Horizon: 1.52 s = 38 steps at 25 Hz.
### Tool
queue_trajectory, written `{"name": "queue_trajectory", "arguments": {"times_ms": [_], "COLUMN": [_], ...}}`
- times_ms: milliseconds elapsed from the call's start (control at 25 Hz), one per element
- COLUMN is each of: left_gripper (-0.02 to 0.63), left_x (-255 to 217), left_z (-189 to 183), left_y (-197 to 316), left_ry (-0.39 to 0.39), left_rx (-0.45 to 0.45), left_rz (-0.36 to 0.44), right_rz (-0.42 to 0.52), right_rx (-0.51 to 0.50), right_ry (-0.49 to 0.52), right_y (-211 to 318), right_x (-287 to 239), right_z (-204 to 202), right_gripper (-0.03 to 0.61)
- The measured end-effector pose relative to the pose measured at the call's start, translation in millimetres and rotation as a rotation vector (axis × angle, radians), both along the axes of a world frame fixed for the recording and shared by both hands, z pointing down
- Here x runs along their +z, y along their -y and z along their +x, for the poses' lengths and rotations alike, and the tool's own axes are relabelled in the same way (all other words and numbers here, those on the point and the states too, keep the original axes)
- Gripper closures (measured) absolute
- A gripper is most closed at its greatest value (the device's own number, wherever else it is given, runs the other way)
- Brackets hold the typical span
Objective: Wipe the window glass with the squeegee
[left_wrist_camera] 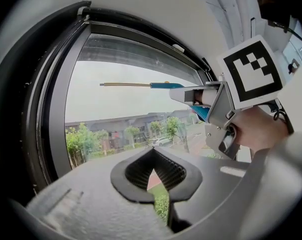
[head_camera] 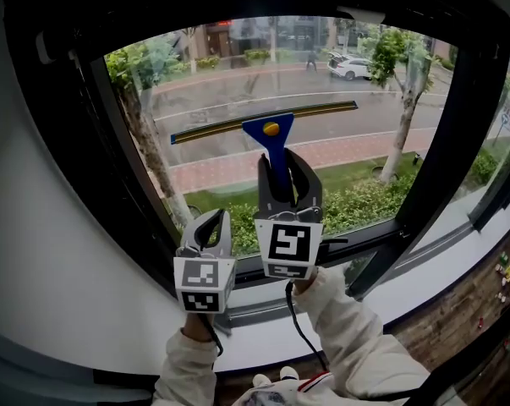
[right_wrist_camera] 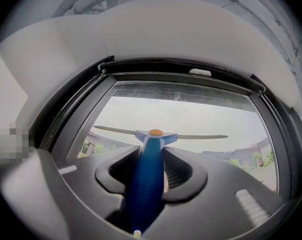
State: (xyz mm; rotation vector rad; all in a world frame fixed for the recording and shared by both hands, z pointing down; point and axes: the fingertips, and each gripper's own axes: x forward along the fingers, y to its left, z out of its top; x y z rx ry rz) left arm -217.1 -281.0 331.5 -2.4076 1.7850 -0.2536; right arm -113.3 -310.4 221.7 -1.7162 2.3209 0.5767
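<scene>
At seven o'clock the left gripper (head_camera: 211,220) hangs with its jaws pressed together on nothing, while the right gripper (head_camera: 286,166) – just beside it – clamps the handle of the blue squeegee (head_camera: 270,129), its blade lying across the window glass (head_camera: 238,66) toward twelve o'clock.

The head camera looks forward and steeply down at the window glass (head_camera: 229,83), with the left gripper (head_camera: 212,220) and right gripper (head_camera: 287,169) close beneath it. The left gripper's camera faces the pane along its jaws, catching the right gripper and the squeegee (left_wrist_camera: 140,85) side-on at its right. The right gripper's camera looks straight up the squeegee's handle at the glass. All three views share the squeegee and the dark window frame (right_wrist_camera: 181,76).
</scene>
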Motion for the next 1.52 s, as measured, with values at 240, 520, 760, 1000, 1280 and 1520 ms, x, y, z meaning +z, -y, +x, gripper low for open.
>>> {"name": "queue_trajectory", "arguments": {"times_ms": [240,520,760,1000,1280,1520], "left_gripper": [0.614,0.614,0.614,0.614,0.614,0.614], "left_x": [24,53,74,98,115,134], "left_z": [-2,2,4,2,-1,1], "left_y": [-4,-9,-11,-14,-20,-23], "left_ry": [-0.013,-0.015,-0.014,-0.017,-0.027,-0.033], "left_rx": [-0.005,0.001,0.004,-0.007,-0.017,-0.009], "left_rz": [-0.038,-0.094,-0.129,-0.162,-0.178,-0.214], "right_rz": [-0.032,-0.073,-0.105,-0.132,-0.176,-0.249], "right_rx": [-0.003,-0.006,-0.003,0.003,0.007,0.004], "right_ry": [-0.001,-0.007,-0.007,-0.017,-0.028,-0.038], "right_y": [-1,-3,-3,-4,-3,1], "right_x": [21,50,73,101,133,168], "right_z": [0,0,2,0,-1,-3], "right_gripper": [0.43,0.43,0.43,0.43,0.43,0.433]}}
